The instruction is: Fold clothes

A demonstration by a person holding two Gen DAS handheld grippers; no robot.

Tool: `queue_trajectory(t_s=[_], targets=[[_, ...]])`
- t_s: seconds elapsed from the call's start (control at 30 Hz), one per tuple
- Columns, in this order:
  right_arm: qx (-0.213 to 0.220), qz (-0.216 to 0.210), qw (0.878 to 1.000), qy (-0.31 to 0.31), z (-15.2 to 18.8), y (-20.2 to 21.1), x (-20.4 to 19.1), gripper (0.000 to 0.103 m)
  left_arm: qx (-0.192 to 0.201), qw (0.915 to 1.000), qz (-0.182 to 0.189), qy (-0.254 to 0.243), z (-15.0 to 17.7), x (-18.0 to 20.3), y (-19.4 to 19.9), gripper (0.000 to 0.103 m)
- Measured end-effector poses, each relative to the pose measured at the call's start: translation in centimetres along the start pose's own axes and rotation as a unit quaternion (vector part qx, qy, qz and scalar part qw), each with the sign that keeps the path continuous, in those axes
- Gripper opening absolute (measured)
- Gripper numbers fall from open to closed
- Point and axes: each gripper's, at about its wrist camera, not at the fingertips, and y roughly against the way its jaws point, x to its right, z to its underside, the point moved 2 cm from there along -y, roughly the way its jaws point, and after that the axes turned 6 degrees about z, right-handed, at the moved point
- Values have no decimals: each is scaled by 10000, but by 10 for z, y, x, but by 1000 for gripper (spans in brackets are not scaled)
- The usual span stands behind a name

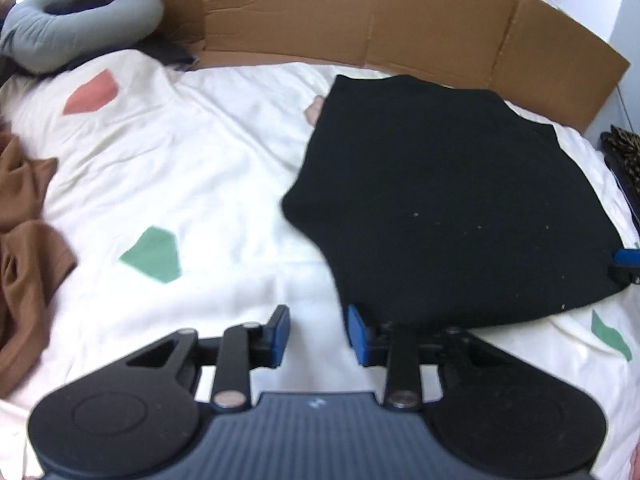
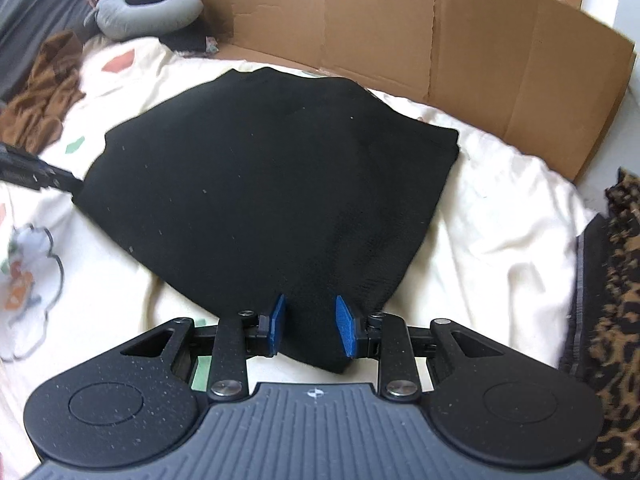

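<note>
A black folded garment (image 1: 440, 200) lies on the cream bedspread (image 1: 200, 168). My left gripper (image 1: 319, 334) hovers at its near left edge. The jaws stand apart with only bedspread between the blue pads, and the right pad (image 1: 358, 336) sits against the garment's rim. In the right wrist view the black garment (image 2: 280, 180) narrows to a corner that fills the gap of my right gripper (image 2: 311, 326), whose pads are shut on that fabric. The tip of the left gripper (image 2: 68, 178) shows at the garment's left edge.
A crumpled brown garment (image 1: 24, 260) (image 2: 40, 100) lies at the left. A grey neck pillow (image 1: 80, 28) sits at the back left. A cardboard wall (image 1: 400, 12) (image 2: 440, 32) runs along the far side. Leopard-print fabric (image 2: 616, 280) lies at the right edge.
</note>
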Motion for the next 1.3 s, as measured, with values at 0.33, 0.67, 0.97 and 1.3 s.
queue_trajectory(t_s=[0.33,0.67,0.97,1.3], targets=[[-316,-296,9905,-1306,0,16,26,34,153,9983,406,378,-4,-14,20,36],[-796,-1147,9336,-3299,24,-4,46,36,37,9958,706,574,-4,0,0,42],[-793,-1419,8775,-4512,48,-23,58,36,14,9947,784,672,-2,-1,-10,44],[-735,-1830,7851,-5871,78,-39,66,35,136,9877,1126,1072,0,-13,-9,34]])
